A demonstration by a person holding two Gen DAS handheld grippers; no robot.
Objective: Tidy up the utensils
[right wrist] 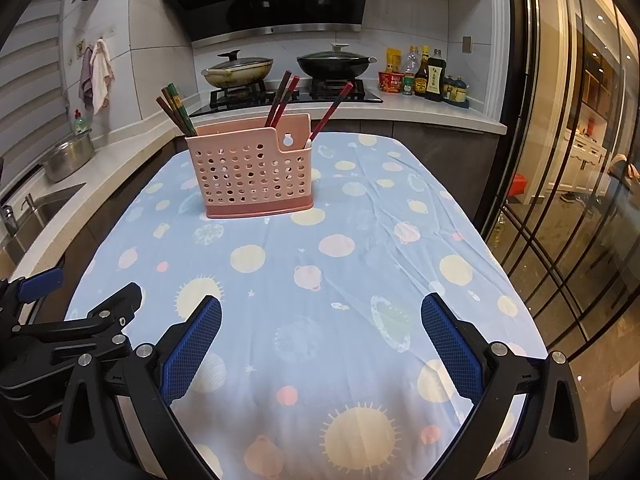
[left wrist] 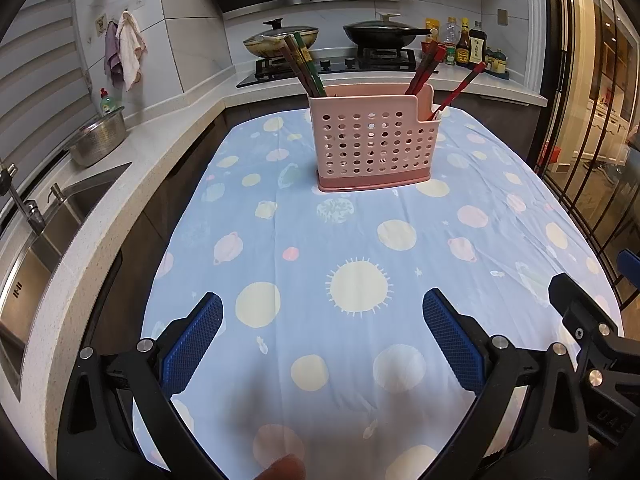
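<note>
While the steel colander (left wrist: 97, 138) and the sink (left wrist: 60, 216) are seen on the counter at the far left, the left gripper (left wrist: 322, 322) is held low over the near end of the blue planet-print tablecloth (left wrist: 360, 240), its blue-padded jaws spread wide apart with nothing between them. Farther back on the cloth, near its far end, the pink perforated utensil holder (left wrist: 374, 142) is stood upright; dark brown and green chopsticks (left wrist: 304, 66) are leaned out of its left end, and red chopsticks (left wrist: 424, 68) out of its right. To the right, the right gripper (right wrist: 321, 322) is likewise held over the cloth, jaws parted and empty, well apart from the holder.
</note>
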